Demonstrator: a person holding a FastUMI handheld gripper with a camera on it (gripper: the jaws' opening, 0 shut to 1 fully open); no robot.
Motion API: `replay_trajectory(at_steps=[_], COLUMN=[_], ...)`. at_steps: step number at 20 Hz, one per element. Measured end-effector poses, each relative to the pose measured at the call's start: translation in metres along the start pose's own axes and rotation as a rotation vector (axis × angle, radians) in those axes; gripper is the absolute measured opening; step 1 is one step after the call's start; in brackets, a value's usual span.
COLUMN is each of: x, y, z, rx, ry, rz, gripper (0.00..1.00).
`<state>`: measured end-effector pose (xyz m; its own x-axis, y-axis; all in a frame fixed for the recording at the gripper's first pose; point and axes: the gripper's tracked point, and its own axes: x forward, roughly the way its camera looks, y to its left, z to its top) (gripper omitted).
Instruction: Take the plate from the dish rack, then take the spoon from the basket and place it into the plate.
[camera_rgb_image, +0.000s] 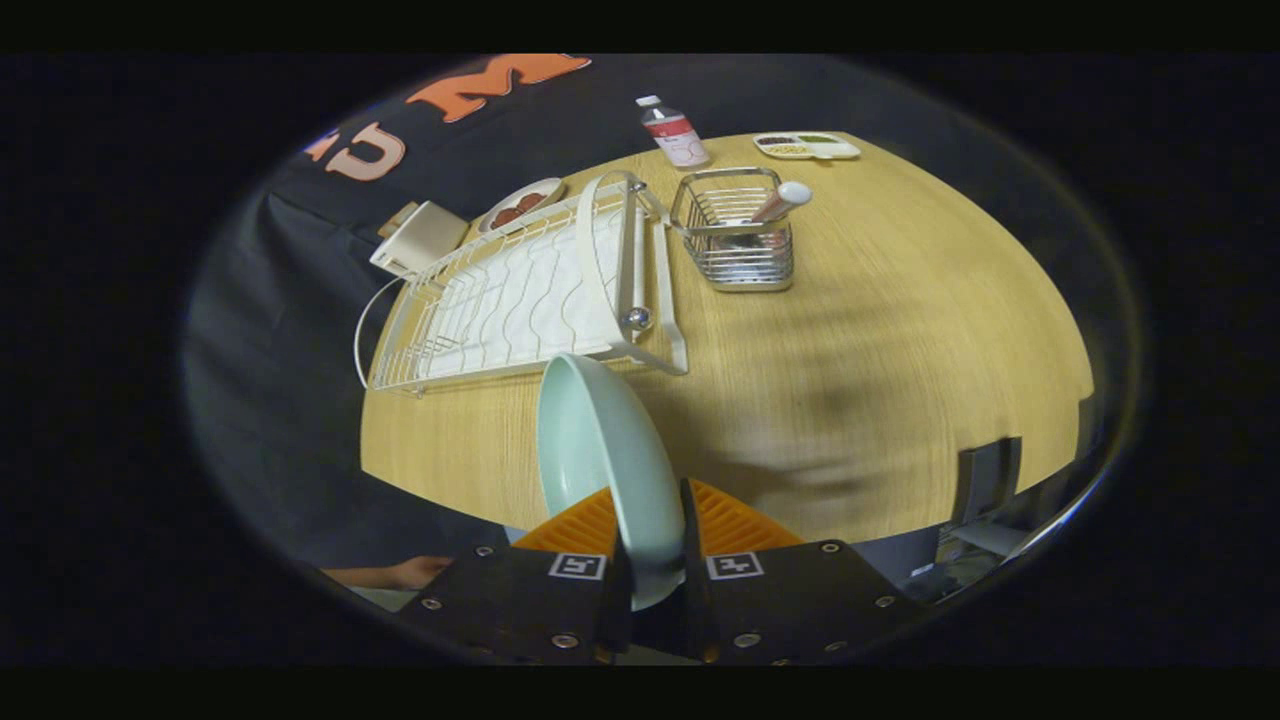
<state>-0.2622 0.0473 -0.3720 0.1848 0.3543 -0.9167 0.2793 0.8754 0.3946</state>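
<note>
A pale green plate (600, 450) stands on edge between my fingers, held above the wooden table (900, 330). My gripper (650, 545) is shut on the plate's rim, with both pads pressing on it. Beyond the plate lies the white wire dish rack (520, 295), with no dishes in it. To the right of the rack stands a small metal wire basket (737, 235). A spoon (783, 200) leans in the basket, its pale handle sticking out over the rim.
A bottle (672, 130) with a white cap stands at the table's far edge, next to a white divided tray (806, 146). Behind the rack sit a small dish with red pieces (520, 205) and a beige box (420, 238). A person's hand (385, 573) shows left of the gripper.
</note>
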Motion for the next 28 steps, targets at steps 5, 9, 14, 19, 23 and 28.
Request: replay_trajectory(at_steps=[5, 9, 14, 19, 23, 28], x=[0.013, 0.029, 0.043, 0.036, 0.015, -0.007], y=[-0.006, -0.017, -0.036, -0.035, -0.042, -0.047], z=[-0.003, -0.003, 0.012, 0.043, 0.083, 0.122], rx=[0.074, 0.095, 0.061, 0.076, 0.051, -0.066], ry=[0.003, 0.011, -0.027, -0.131, -0.311, -0.489], rz=[0.035, -0.012, -0.112, -0.097, -0.123, -0.166], gripper=[0.22, 0.36, 0.42, 0.36, 0.38, 0.56])
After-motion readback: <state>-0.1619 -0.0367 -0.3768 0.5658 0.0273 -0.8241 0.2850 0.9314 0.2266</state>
